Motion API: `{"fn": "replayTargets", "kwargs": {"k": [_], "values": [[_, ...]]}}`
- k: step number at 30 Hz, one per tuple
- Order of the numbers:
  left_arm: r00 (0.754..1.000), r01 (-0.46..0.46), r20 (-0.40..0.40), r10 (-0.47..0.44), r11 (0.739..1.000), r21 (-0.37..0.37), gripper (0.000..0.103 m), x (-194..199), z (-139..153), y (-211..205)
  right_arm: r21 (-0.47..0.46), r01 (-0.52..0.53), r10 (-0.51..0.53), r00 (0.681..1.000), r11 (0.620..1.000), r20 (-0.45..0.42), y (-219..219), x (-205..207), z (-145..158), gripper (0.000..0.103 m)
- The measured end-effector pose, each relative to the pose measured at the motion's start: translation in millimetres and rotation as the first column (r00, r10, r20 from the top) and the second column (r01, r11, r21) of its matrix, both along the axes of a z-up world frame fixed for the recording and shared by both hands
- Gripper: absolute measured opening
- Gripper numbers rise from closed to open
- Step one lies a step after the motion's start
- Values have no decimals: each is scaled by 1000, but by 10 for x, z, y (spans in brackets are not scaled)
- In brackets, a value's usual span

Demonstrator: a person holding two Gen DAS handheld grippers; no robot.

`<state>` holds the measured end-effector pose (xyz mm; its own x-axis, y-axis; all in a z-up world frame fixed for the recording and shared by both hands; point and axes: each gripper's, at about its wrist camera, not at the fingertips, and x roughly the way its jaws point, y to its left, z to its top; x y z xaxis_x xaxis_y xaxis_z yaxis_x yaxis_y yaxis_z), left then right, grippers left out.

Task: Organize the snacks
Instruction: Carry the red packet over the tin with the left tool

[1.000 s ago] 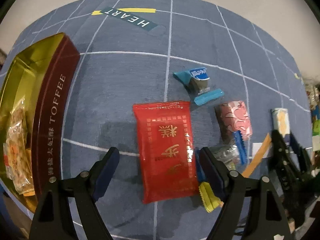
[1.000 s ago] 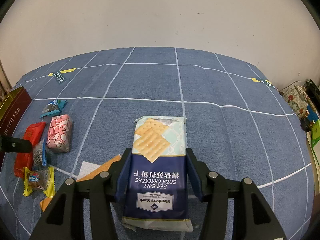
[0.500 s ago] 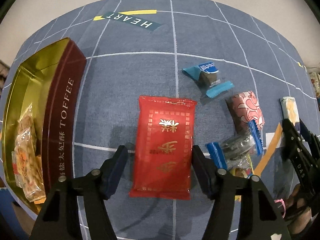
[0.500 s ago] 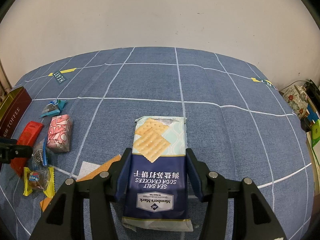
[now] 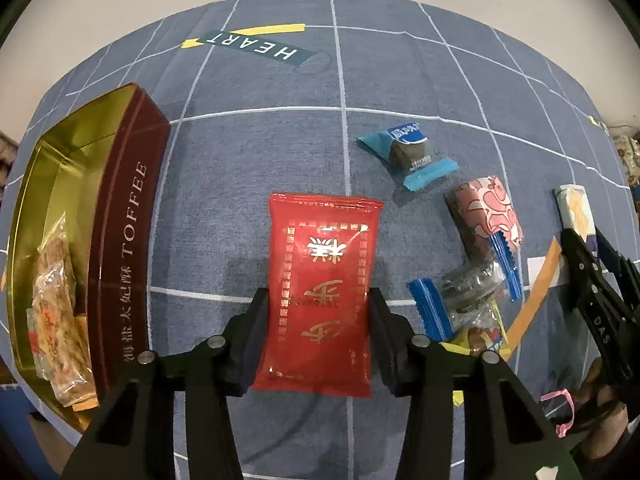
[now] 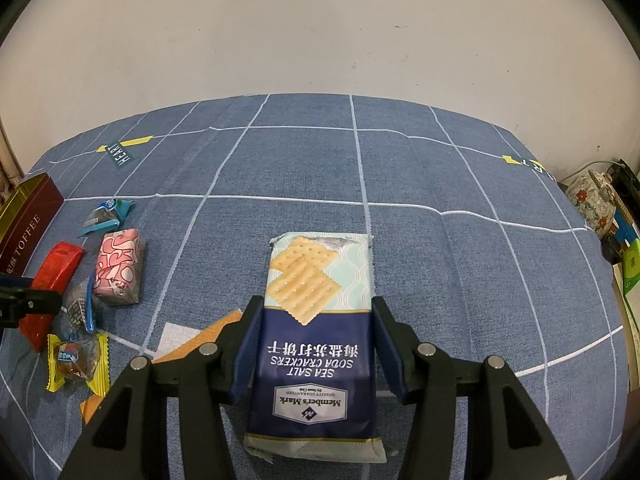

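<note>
The left gripper [image 5: 318,312] has closed from a wide straddle onto the flat red foil snack packet [image 5: 320,296], lying beside the open maroon toffee tin [image 5: 124,236], its likely destination; the right gripper [image 6: 318,332] stays clamped on the navy soda-cracker pack [image 6: 318,332]

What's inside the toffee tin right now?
The toffee tin holds clear-wrapped snack packets at its near end; its far end shows bare gold lining. The near wall hides the floor beside it.
</note>
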<state>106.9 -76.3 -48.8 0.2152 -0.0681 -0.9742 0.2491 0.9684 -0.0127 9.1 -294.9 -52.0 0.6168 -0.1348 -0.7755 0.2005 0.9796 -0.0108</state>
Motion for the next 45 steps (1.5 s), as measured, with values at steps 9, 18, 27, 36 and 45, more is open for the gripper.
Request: {"fn": "replayTargets", "kwargs": {"k": [9,18,27,36,45], "values": [[1000,-1,-9,1,1000,-4,41,-73,10,128,0,0,0,1000,1000,0,0,-1,-2,54],[1000,1,-24,-2,1000,-28,41,-190,52,239,0,0,0,1000,1000,0,1,-2,-5,54],[1000,11,-16,-12,999,-39,41,-302,178,331,-1,1,-1,1000,1000,1,3,-4,-7,54],[999,32,27,-31,999,-31,41,-377,433,400,-1,1,-1,1000,1000,1,5,-9,-13,54],[997,-13,80,16,999,-39,41,-347,748,758,-1,1,-1,1000,1000,1,5,-12,-17,54]]}}
